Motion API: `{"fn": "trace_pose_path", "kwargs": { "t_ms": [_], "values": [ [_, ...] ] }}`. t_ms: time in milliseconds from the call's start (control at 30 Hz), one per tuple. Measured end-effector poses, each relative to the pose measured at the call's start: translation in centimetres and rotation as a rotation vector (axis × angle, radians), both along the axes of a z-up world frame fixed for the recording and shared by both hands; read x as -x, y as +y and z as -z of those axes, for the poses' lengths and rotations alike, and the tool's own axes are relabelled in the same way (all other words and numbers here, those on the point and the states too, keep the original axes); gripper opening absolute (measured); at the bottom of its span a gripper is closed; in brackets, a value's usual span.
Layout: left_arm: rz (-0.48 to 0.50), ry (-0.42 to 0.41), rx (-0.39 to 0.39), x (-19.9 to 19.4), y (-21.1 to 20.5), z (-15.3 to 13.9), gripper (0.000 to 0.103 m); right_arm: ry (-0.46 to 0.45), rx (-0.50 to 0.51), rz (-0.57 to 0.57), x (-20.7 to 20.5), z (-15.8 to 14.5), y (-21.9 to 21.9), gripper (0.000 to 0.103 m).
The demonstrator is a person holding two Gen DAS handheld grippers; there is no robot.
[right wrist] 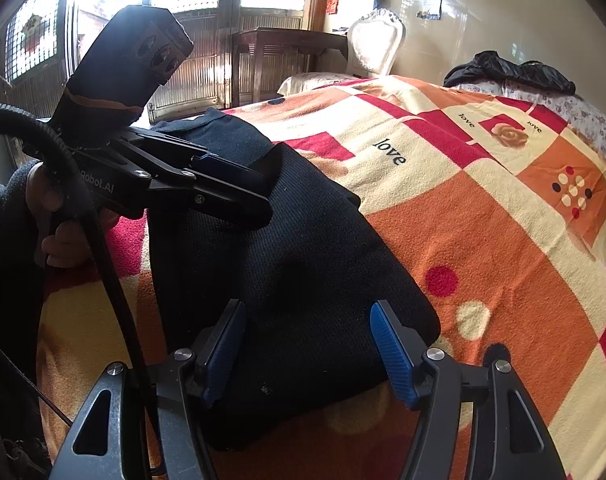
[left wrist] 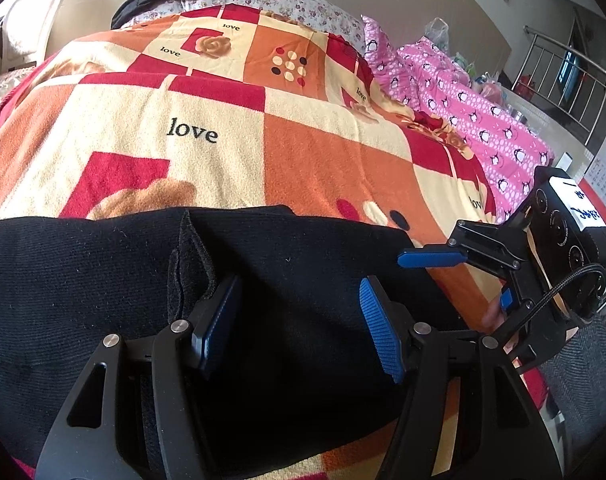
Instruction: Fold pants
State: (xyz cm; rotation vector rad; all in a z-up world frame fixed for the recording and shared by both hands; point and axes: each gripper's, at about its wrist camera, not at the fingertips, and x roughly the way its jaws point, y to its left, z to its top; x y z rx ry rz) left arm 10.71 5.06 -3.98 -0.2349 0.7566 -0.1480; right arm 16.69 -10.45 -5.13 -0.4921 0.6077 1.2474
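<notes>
Black pants (left wrist: 303,272) on patterned bed blanket (left wrist: 311,148)

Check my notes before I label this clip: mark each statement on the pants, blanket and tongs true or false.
1. The black pants lie on a blanket printed with "love". True.
2. The left tongs are clamped shut. False: they stand open over the pants.
3. The right tongs are open. True.
4. The pants are blue jeans. False: black knit fabric.
5. A pink penguin-print cloth lies beside the blanket. True.
</notes>
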Motion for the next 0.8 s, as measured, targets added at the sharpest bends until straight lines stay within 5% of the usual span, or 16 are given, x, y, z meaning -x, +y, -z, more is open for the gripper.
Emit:
{"fn": "trace_pose_path", "kwargs": {
  "t_ms": [800],
  "values": [
    [0.002,0.002,-0.012,0.04,0.08,0.16,0.062,-0.008,0.002,0.002,0.07,-0.05,0.13,0.063]
  ]
}}
